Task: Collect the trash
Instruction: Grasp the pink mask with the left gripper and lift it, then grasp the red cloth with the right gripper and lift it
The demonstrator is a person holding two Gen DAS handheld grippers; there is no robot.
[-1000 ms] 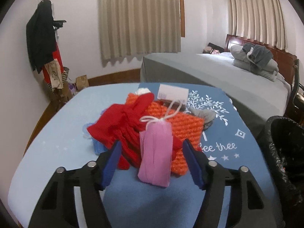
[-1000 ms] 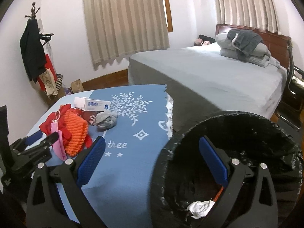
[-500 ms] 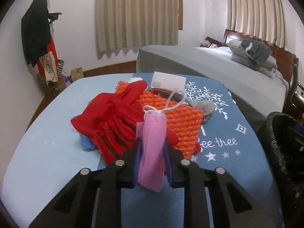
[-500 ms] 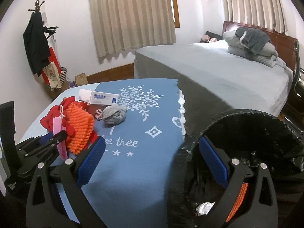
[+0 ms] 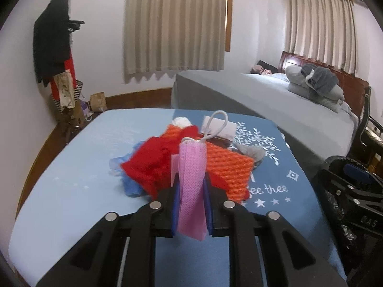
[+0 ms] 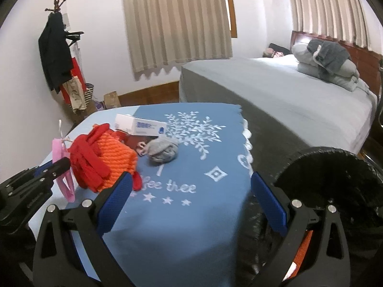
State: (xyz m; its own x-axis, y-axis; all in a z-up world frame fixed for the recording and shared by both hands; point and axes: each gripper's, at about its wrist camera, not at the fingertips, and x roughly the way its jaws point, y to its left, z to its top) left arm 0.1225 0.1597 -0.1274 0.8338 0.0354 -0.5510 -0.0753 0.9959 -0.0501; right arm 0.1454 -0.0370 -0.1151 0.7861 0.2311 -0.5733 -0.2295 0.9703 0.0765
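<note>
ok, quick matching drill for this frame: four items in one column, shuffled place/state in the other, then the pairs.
Items:
1. pink mask
2. white box
3. grey sock ball
4. right gripper

States:
a. bare on the blue cloth, near the tree print
b. open, holding nothing
c. clamped in the left gripper
d. propped at the far end of the clutter pile

Pairs: 1-c, 2-d, 3-a, 4-b

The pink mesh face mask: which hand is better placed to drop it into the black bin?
Left. The left claw is shut on the pink mesh face mask; the right claw is open, empty, beside the black-lined bin.
</note>
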